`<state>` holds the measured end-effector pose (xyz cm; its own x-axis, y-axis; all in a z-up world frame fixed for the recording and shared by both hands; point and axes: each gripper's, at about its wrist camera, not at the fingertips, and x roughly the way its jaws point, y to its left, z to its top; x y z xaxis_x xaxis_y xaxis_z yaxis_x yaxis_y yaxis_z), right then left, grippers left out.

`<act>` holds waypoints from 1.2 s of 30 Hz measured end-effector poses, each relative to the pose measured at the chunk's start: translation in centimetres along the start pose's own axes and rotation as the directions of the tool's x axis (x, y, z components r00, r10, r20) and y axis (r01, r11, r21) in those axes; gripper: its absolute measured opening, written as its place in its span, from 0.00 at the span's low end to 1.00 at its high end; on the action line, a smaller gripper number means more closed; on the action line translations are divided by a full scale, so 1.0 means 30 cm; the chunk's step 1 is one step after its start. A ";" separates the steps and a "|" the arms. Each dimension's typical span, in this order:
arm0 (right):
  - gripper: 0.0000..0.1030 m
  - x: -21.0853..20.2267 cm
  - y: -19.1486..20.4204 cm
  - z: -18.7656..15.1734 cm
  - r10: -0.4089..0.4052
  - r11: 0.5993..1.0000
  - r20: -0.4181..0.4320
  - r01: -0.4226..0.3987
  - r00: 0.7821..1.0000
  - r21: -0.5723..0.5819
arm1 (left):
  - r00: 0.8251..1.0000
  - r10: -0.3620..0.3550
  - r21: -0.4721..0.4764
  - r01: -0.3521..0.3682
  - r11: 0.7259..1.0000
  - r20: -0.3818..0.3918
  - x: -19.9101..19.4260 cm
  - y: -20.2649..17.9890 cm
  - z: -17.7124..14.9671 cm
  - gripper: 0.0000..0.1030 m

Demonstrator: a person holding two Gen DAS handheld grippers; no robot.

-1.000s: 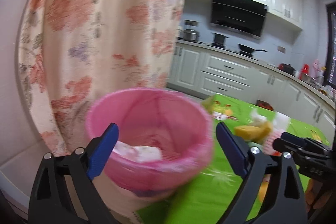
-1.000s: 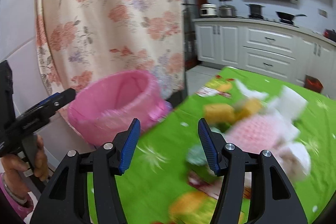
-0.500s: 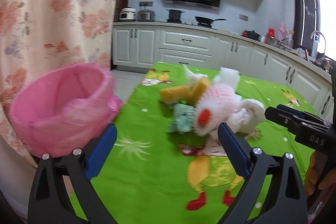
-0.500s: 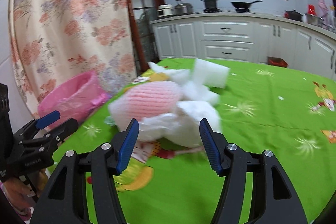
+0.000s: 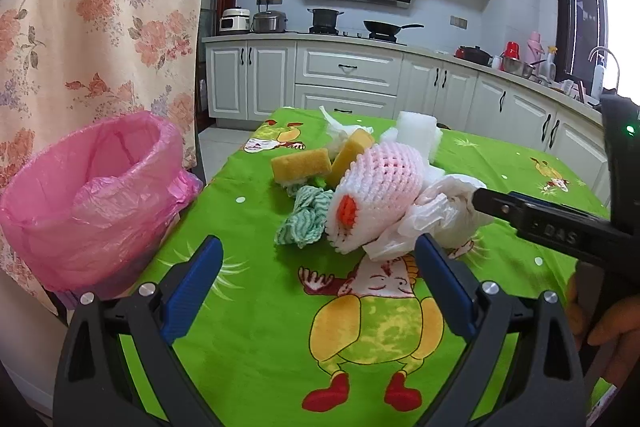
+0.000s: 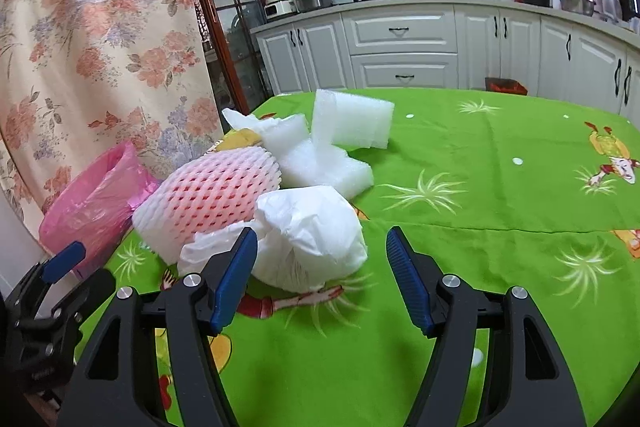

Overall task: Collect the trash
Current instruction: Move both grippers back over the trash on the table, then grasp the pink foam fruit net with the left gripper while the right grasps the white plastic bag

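A trash pile lies on the green tablecloth (image 5: 256, 327): a pink foam fruit net (image 5: 380, 195) (image 6: 212, 199), a white plastic bag (image 5: 436, 211) (image 6: 308, 235), two yellow sponges (image 5: 302, 167), a green-white rag (image 5: 304, 219) and white foam pieces (image 6: 352, 123). A bin with a pink liner (image 5: 88, 199) (image 6: 88, 203) stands off the table's left edge. My left gripper (image 5: 318, 275) is open and empty, short of the pile. My right gripper (image 6: 322, 267) is open, its fingers around the near side of the white bag.
A floral curtain (image 5: 100, 11) hangs behind the bin. White kitchen cabinets (image 5: 344, 79) with pots and a range hood run along the back wall. The green cloth (image 6: 500, 163) stretches to the right of the pile.
Both grippers swung right from the pink bin toward the trash pile. The right gripper came close to the white bag. Both stay open.
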<state>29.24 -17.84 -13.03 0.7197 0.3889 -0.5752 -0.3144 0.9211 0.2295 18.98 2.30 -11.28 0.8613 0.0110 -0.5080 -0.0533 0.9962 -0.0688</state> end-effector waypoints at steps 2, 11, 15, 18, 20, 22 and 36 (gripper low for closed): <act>0.62 0.022 0.006 0.006 -0.003 1.000 -0.012 0.003 1.000 -0.003 | 1.000 0.004 0.001 -0.004 1.000 0.002 -0.002 0.004 0.005 0.91; 0.62 0.081 0.012 0.021 -0.013 1.000 -0.051 0.012 0.999 -0.011 | 1.000 0.024 0.021 -0.025 0.999 0.017 0.036 -0.007 0.056 0.91; 0.26 0.068 -0.005 0.013 0.023 1.000 -0.052 -0.023 0.998 0.000 | 0.999 0.031 0.033 -0.032 0.999 0.014 0.064 -0.022 0.077 0.91; 0.16 0.021 -0.008 0.002 0.016 1.000 -0.019 -0.016 1.000 -0.021 | 0.999 0.032 0.037 -0.033 0.999 0.005 0.086 -0.032 0.088 0.91; 0.16 -0.010 -0.013 -0.008 0.006 1.000 -0.006 -0.006 1.000 -0.023 | 1.000 0.023 0.046 -0.022 0.999 -0.003 0.103 -0.048 0.100 0.91; 0.16 -0.040 -0.032 -0.023 -0.015 1.000 0.004 0.015 1.000 -0.007 | 1.000 0.016 0.060 -0.015 0.998 -0.012 0.121 -0.071 0.110 0.91; 0.16 -0.152 -0.162 -0.087 -0.128 0.988 0.024 0.126 0.991 0.093 | 0.991 -0.066 0.160 0.084 0.984 -0.114 0.245 -0.256 0.095 0.86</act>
<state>25.87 -24.13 -13.56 0.7685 0.2679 -0.5811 -0.1628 0.9601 0.2272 27.17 -5.02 -12.03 0.8000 -0.0644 -0.5965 0.1005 0.9946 0.0273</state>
